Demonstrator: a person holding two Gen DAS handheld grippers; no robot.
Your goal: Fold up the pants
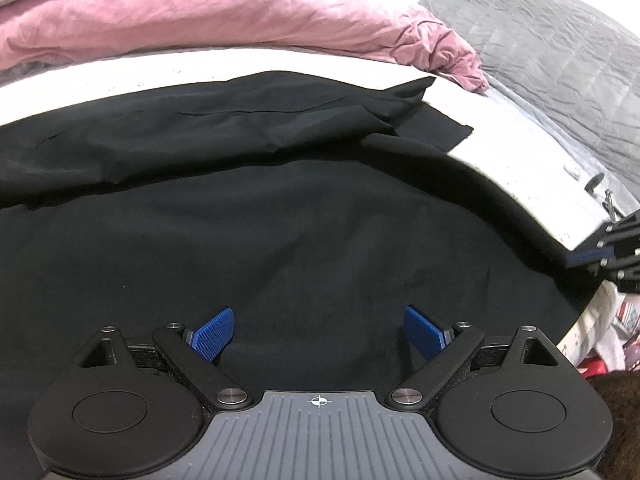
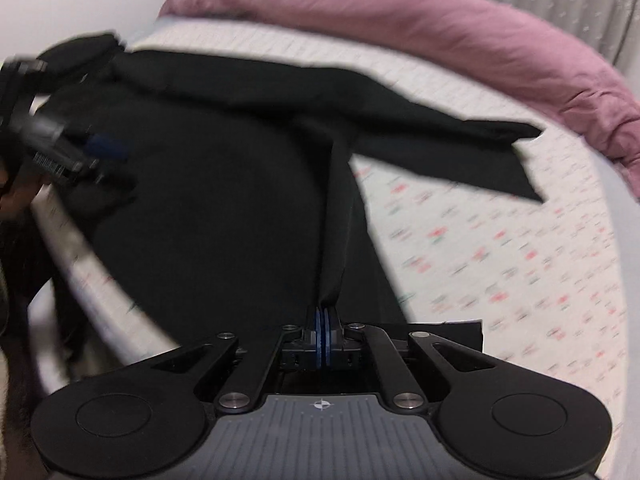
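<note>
The black pants (image 1: 248, 216) lie spread across the bed (image 1: 516, 148), filling the centre and left of the left wrist view, with one leg end reaching the upper right. In the right wrist view, a ridge of the pants (image 2: 336, 216) rises from the centre toward the bottom centre, where the right claw (image 2: 323, 320) is clamped on it, blue pads (image 2: 319, 332) pressed together on the fabric. The left claw (image 1: 318, 328), at the bottom centre of its own view, stands with its pads wide apart above the cloth, gripping nothing. A pink blanket (image 1: 224, 12) lies bunched along the top, beside a grey quilt (image 1: 552, 52) at the upper right.
</note>
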